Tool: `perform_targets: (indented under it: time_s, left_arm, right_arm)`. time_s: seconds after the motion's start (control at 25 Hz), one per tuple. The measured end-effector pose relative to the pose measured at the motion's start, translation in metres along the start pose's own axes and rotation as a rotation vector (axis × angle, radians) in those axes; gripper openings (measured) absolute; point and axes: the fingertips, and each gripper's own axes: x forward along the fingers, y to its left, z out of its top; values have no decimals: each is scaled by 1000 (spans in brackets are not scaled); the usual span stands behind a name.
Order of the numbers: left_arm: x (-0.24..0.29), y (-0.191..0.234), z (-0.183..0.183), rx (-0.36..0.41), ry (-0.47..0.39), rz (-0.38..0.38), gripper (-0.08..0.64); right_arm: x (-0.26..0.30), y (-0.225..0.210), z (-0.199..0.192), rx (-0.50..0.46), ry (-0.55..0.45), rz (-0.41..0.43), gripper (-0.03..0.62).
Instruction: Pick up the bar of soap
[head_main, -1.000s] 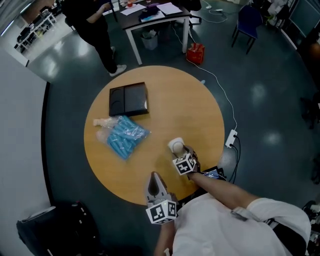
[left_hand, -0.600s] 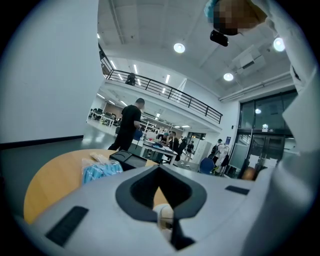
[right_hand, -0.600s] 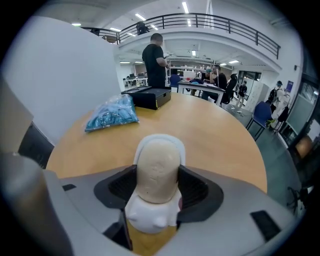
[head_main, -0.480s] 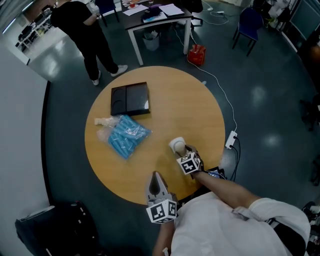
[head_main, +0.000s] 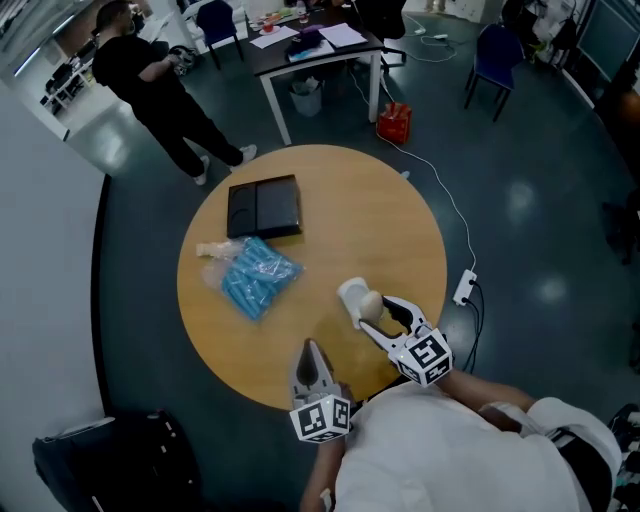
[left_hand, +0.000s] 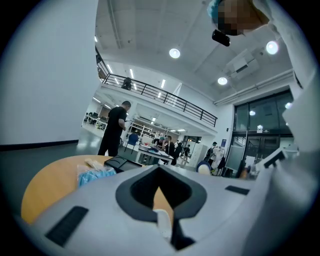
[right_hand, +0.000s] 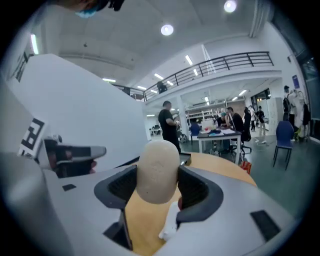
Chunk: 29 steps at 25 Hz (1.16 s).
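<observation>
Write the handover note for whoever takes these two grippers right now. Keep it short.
Right gripper: jaws closed on the bar of soap, which stands on end between the pads.
Left gripper: jaws together, nothing in them, at the near edge of the round table.
Soap: over the near right part of the table. I cannot tell whether it has cleared the wood.
Blue packet and black box: further off on the left, away from the work.
Done: soap gripped.
Left: raise it clear of the table, probably straight up, with the grip kept firm.
</observation>
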Motion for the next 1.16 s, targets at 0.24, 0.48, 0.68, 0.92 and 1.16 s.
perform_targets:
  time_s: [0.24,0.48,0.68,0.92,1.16]
  left_arm:
    - [3,-17,2,8,-12,-35,5]
    - [7,-32,-6,10,0,-61,5]
    - [6,-36,-5,16,-3,-61,5]
    - [9,-35,-3,17,-6,-55,5]
    - [6,-35,-5,13,-5,-52,5]
  right_arm:
    - [-34,6,36,-44,-157,22,265]
    - [-30,-6,12,-21,-96,-8,265]
    - [-34,-12,11,-14,-95,-18,265]
    - [-31,-14,13,-16,-95,-13,265]
    - [-31,-13,9,-8,-84,-11,265]
